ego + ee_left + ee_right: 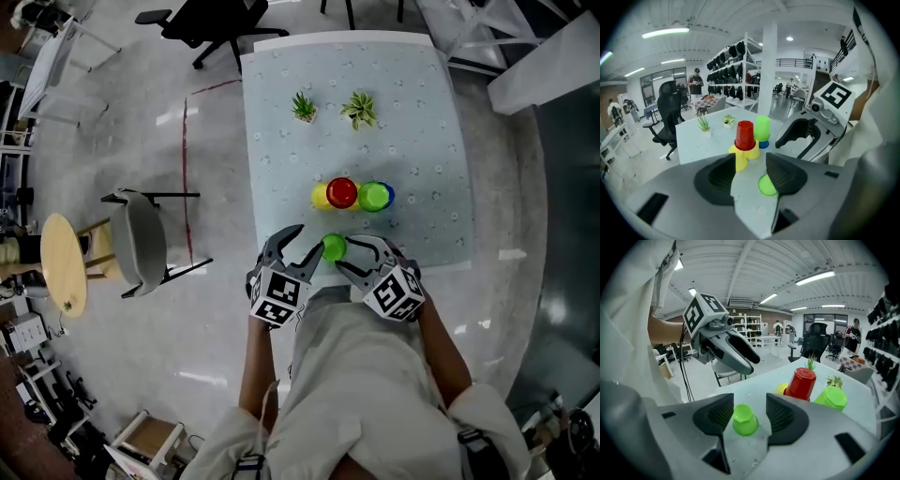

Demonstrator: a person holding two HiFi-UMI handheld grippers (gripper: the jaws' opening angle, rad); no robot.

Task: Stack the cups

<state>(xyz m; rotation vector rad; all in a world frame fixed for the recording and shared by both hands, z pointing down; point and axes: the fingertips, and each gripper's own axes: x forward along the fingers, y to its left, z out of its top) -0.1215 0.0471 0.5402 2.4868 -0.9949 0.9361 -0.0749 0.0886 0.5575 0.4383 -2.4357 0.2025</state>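
A small green cup (333, 247) stands upside down near the front edge of the table (281, 141). My right gripper (750, 416) is open around this green cup (744, 420), with a gap at the right pad. From the left, my left gripper (307, 244) points at it, also open, the cup (767, 184) showing just past its right jaw. Farther back, a red cup (341, 192) sits on yellow cups (321, 197), and beside them a green cup (373, 196) sits on a blue one (763, 144).
Two small potted plants (303, 107) (360, 110) stand at the far end of the table. A grey chair (141, 239) and a round wooden stool (63, 262) stand on the floor to the left. Shelving (733, 70) and a person (695, 83) are far behind.
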